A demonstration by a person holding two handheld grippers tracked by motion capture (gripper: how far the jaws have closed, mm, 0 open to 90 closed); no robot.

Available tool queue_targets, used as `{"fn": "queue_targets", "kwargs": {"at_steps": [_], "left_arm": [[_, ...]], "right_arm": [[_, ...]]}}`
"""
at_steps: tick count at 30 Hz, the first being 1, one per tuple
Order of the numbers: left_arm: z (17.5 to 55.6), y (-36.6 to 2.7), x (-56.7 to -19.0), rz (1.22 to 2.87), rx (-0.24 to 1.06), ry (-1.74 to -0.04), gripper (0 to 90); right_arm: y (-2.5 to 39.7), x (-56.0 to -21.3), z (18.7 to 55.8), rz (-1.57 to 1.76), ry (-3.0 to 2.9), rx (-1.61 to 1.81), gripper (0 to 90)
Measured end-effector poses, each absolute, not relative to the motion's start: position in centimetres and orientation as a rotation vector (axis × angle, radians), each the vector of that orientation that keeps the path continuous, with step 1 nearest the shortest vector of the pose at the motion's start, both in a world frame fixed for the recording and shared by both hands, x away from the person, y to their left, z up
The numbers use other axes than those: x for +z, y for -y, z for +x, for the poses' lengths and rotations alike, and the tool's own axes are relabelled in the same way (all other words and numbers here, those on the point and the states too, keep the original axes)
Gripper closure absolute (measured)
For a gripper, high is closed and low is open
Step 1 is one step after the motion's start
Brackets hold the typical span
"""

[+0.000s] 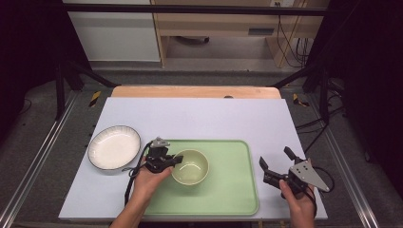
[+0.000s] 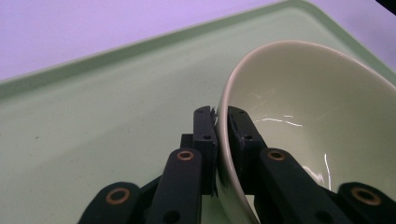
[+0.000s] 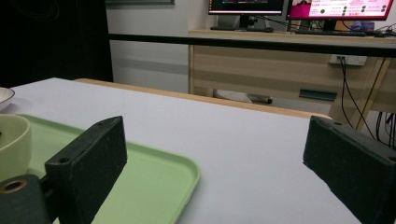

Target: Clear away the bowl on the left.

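White dark-rimmed plate [image 1: 114, 147] left of tray; monitors [image 3: 299, 7] on the far desk.

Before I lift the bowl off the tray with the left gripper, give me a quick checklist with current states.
1. Left gripper clamped on the bowl rim, one jaw inside, one outside: ok.
2. Bowl empty: ok.
3. Bowl sits on the green tray: ok.
4. Right gripper open, right of the tray, apart from the bowl: ok.
5. White plate left of the tray, bare: ok.
6. Grip firm enough for lifting: cannot tell.

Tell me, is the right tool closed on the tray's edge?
No, the right tool is open, beside the green tray, gripping nothing.
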State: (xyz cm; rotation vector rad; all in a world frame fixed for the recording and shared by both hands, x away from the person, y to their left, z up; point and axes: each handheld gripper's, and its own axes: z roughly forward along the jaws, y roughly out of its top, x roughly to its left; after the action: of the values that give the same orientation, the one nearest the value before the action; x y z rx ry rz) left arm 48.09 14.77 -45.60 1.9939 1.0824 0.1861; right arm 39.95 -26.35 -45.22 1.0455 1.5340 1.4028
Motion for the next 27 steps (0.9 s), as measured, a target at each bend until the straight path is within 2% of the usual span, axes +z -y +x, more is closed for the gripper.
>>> {"fn": "queue_targets", "kwargs": {"at_steps": [9, 12, 13, 15, 18, 25, 27], "left_arm": [[48.1, -14.6, -45.6, 2.003, 0.208, -1.068, 82.2], [47.9, -14.4, -45.6, 2.025, 0.257, -1.048, 81.4], [47.8, -14.2, -45.5, 2.034, 0.286, -1.041, 77.1], [47.8, -14.1, -45.4, 2.04, 0.298, -1.034, 75.0], [47.7, -13.9, -45.0, 2.062, 0.342, -1.004, 66.5], [47.6, -14.0, -44.8, 2.042, 0.344, -0.995, 55.0], [47.5, -14.2, -44.5, 2.04, 0.342, -0.975, 48.8]], "right_arm": [[26.4, -45.3, 40.0, 1.058, -1.537, 1.397, 6.5], [26.3, -45.3, 39.9, 1.052, -1.537, 1.397, 6.5], [26.3, -45.3, 39.9, 1.055, -1.544, 1.394, 6.5], [26.3, -45.3, 39.9, 1.055, -1.546, 1.394, 6.5], [26.3, -45.3, 39.9, 1.055, -1.545, 1.394, 6.5], [26.4, -45.3, 39.9, 1.055, -1.538, 1.398, 6.4], [26.4, -45.3, 39.9, 1.058, -1.54, 1.396, 6.4]]}}
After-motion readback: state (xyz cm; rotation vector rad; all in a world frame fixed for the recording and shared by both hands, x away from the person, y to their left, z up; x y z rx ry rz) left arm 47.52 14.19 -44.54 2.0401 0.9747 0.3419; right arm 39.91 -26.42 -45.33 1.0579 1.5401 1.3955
